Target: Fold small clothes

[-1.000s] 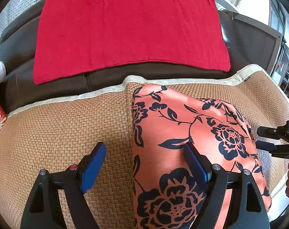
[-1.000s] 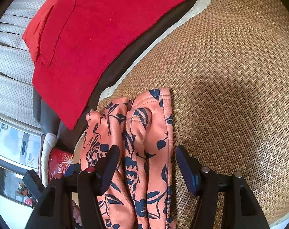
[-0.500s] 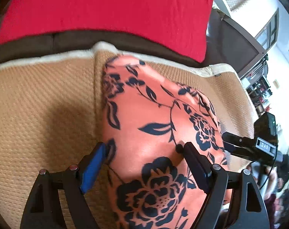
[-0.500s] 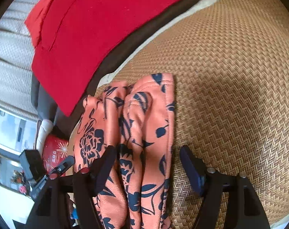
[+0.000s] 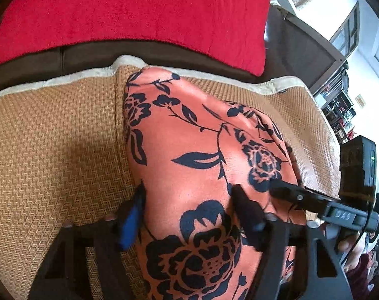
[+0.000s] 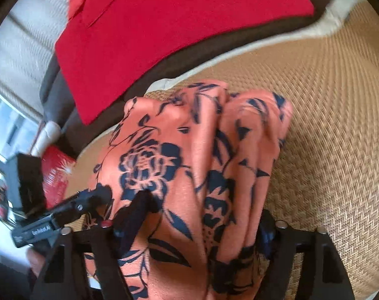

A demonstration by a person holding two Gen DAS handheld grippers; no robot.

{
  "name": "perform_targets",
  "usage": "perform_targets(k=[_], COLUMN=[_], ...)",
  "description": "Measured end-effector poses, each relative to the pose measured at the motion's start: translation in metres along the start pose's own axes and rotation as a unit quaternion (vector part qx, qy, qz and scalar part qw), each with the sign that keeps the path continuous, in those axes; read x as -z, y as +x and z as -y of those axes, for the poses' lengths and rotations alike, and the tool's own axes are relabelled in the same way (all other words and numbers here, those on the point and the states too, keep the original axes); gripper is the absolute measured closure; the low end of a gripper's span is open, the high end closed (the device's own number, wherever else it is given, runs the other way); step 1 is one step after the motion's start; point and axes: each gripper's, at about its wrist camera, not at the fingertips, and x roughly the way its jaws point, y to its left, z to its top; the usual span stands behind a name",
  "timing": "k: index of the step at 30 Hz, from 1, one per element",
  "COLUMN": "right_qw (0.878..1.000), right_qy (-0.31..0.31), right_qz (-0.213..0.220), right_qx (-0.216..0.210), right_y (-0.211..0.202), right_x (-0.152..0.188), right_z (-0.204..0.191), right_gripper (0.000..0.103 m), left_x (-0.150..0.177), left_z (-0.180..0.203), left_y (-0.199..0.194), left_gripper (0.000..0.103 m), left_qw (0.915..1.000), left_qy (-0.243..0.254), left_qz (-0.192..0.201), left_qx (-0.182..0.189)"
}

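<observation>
Both claws (image 5: 187, 215) (image 6: 202, 220) astride garment (image 5: 189, 150) edges.
</observation>
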Motion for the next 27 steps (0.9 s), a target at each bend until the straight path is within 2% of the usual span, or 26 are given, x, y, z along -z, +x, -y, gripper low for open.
perform_targets(k=[1,3,4,6,11,14,17,19,22,23,25,27], right_qw=[1.000,0.999,0.997,0.995,0.985,0.981,0.983,0.988,0.994,0.995,0.998,1.000], right_qy=[-0.012,-0.032,-0.048,-0.068,-0.101,-0.116,-0.118,-0.107,-0.092,-0.078,-0.042,0.003], right_qz=[0.010,0.034,0.050,0.078,0.141,0.151,0.132,0.101,0.064,0.053,0.032,0.021], right_qx=[0.011,0.020,0.022,0.014,-0.024,-0.045,-0.048,-0.042,0.000,0.016,0.020,-0.006], right_y=[-0.001,-0.007,-0.012,-0.021,-0.038,-0.037,-0.020,-0.002,0.031,0.038,0.042,0.041], right_x=[0.000,-0.002,-0.002,-0.004,-0.007,-0.011,-0.012,-0.010,-0.014,-0.015,-0.015,-0.019], right_z=[-0.009,-0.018,-0.026,-0.042,-0.074,-0.091,-0.102,-0.103,-0.099,-0.094,-0.075,-0.060], right_gripper=[0.045,0.056,0.061,0.063,0.072,0.074,0.074,0.074,0.074,0.074,0.071,0.070], left_x=[-0.001,-0.001,-0.001,-0.002,0.001,0.003,0.000,0.003,0.009,0.011,0.012,0.015], left_z=[0.000,0.003,0.005,0.008,0.016,0.014,0.009,-0.006,-0.020,-0.025,-0.027,-0.032], left_y=[-0.004,-0.009,-0.014,-0.023,-0.056,-0.078,-0.078,-0.068,-0.051,-0.049,-0.044,-0.052], left_gripper=[0.047,0.058,0.060,0.064,0.066,0.067,0.067,0.067,0.067,0.066,0.059,0.032], left_qw=[1.0000,0.9998,0.9996,0.9992,0.9958,0.9922,0.9916,0.9929,0.9893,0.9884,0.9889,0.9884], left_qy=[0.002,0.005,0.007,0.009,0.022,0.015,0.011,-0.008,-0.008,-0.010,-0.019,-0.031], left_qz=[0.005,0.017,0.025,0.038,0.088,0.123,0.125,0.100,0.062,0.051,0.042,0.048], left_qx=[0.002,0.004,0.007,0.010,-0.008,-0.004,-0.031,-0.064,-0.132,-0.143,-0.141,-0.141])
